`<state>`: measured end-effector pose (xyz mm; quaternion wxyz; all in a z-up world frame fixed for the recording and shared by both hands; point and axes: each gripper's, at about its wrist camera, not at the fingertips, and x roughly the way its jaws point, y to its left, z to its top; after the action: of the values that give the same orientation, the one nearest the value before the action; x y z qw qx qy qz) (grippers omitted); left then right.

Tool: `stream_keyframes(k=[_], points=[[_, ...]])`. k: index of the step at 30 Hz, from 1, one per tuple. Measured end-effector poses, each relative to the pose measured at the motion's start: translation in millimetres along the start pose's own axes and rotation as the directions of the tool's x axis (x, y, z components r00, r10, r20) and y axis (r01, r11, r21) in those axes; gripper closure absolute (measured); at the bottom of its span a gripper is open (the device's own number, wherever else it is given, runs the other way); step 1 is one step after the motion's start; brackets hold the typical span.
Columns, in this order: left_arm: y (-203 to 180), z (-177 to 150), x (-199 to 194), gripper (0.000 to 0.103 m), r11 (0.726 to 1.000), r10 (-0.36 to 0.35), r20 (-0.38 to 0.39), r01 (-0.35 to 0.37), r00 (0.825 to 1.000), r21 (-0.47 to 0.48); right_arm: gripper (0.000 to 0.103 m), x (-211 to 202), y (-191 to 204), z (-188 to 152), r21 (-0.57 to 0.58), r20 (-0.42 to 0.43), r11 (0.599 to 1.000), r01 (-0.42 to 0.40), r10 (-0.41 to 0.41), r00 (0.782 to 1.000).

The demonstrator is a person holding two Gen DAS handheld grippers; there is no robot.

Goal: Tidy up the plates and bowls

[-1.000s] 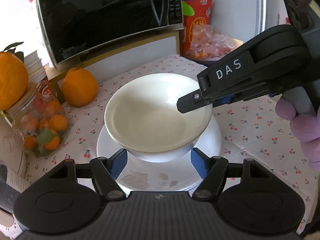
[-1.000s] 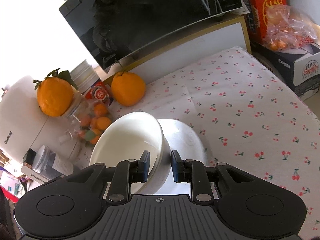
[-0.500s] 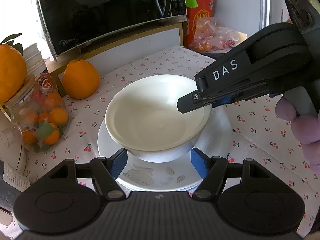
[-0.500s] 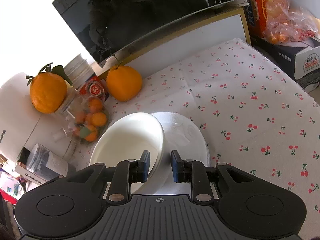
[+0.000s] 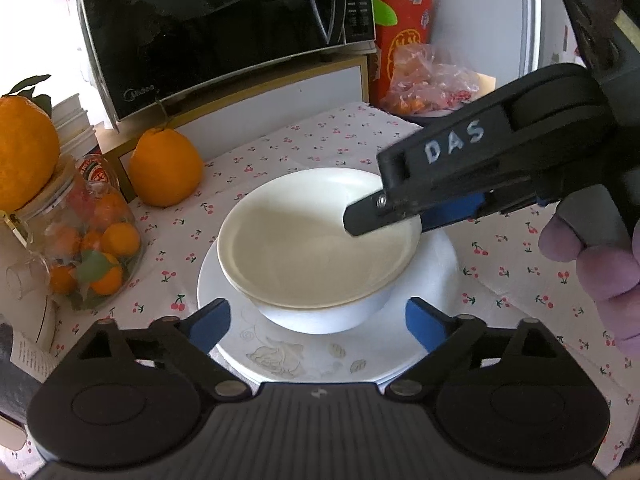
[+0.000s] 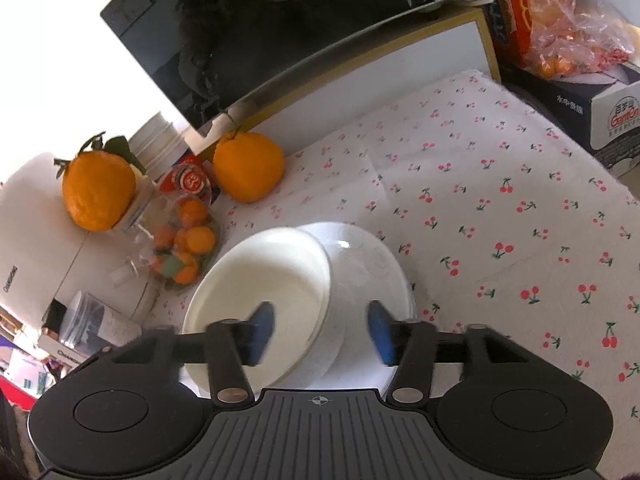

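White bowl [image 5: 316,240] sitting on white plate [image 5: 320,352] on cherry-print tablecloth [image 6: 500,200], left gripper [image 5: 318,320] jaws just widened, clear of the plate, right gripper [image 6: 320,330] jaws just spread, straddling the bowl's rim without pressing it, oranges and microwave [image 5: 216,28] behind.

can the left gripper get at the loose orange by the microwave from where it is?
Probably not straight ahead. The left gripper is open around the bowl, stacked on the plate, and the orange sits beyond, off to its left. Swinging left over cloth looks free; the jar crowds that side.
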<state>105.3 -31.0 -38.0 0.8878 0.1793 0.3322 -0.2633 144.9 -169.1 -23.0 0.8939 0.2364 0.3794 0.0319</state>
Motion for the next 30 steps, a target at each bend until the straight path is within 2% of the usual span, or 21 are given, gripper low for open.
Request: stream_keyframes(k=[2,7,11,18,24,30], points=[[-0.7,-0.4,-2.1,0.005,1.000,0.002,-0.001,-0.002,1.000,0.000,0.039,-4.4,-1.6,2.5,0.009,0.006,1.000,-0.008,0.008,1.000],[0.7,-3.0,-11.4,0.002,1.000,0.003,0.000,-0.003,1.000,-0.030,0.031,-19.9,-3.4,6.0,-0.008,0.028,1.000,-0.007,0.008,1.000],[0.8,-6.5,-23.0,0.001,0.997,0.010,-0.004,-0.011,1.000,-0.075,0.030,-34.2,-6.0,6.0,-0.045,0.028,0.999,0.008,-0.007,1.000],[-7.6,-9.5,-42.3,0.000,0.980,0.066,-0.041,-0.073,0.997,-0.183,0.028,-62.0,-10.8,1.1,-0.110,0.018,0.993,0.032,-0.030,0.999],[-10.4,-11.4,-53.4,0.000,0.937,0.110,-0.113,-0.141,0.987,-0.321,0.023,-82.4,-12.4,-7.2,-0.142,0.006,0.989,0.051,-0.051,0.999],[-11.2,-15.3,-60.3,0.000,0.889,0.179,-0.168,-0.233,0.969,-0.394,0.018,-88.5,-10.1,-15.8,-0.177,-0.026,0.978,0.107,-0.114,0.993]])
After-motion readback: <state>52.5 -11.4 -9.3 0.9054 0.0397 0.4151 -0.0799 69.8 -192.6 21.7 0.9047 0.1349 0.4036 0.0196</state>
